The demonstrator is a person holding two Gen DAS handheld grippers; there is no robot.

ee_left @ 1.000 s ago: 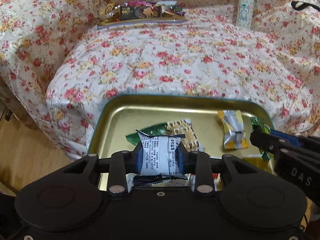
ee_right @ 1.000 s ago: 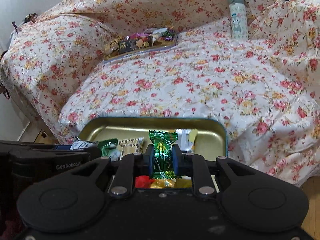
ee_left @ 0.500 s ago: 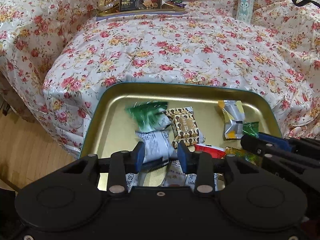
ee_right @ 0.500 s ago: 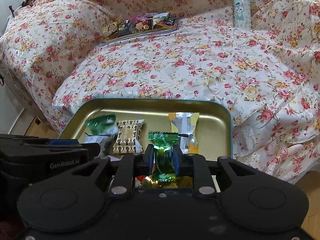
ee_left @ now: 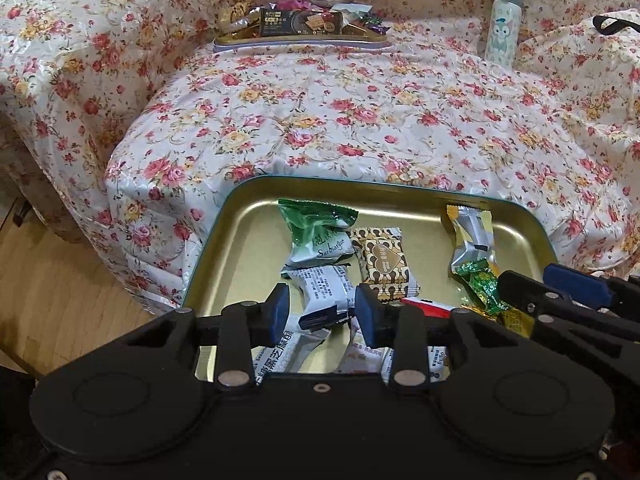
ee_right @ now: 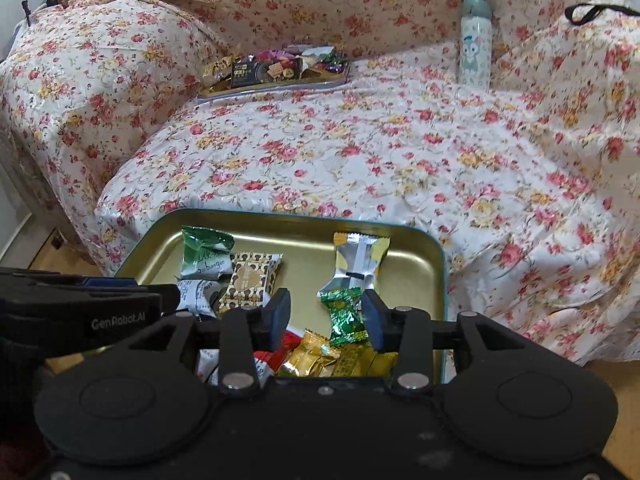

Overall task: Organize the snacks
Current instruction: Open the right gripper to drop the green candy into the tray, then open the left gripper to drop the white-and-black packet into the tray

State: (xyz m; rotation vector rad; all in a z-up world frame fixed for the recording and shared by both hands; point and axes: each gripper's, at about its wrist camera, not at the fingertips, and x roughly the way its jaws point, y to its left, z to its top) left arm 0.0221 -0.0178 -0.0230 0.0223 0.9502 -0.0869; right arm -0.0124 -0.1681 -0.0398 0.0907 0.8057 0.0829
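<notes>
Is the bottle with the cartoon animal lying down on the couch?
No, the bottle stands upright on the flowery couch cover, near the backrest, with its cap on top.

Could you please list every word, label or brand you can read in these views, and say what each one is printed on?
"GenRobot.AI": side of the left gripper.
"Suibianguo", roughly: green and white snack packet.
Chinese characters on the white packets at the near edge of the gold tray: too cut off to read.
Print on the dark box in the far tray: too small.

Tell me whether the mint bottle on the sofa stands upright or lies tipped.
Upright: the bottle stands on its base on the floral cover, cap on top.
</notes>
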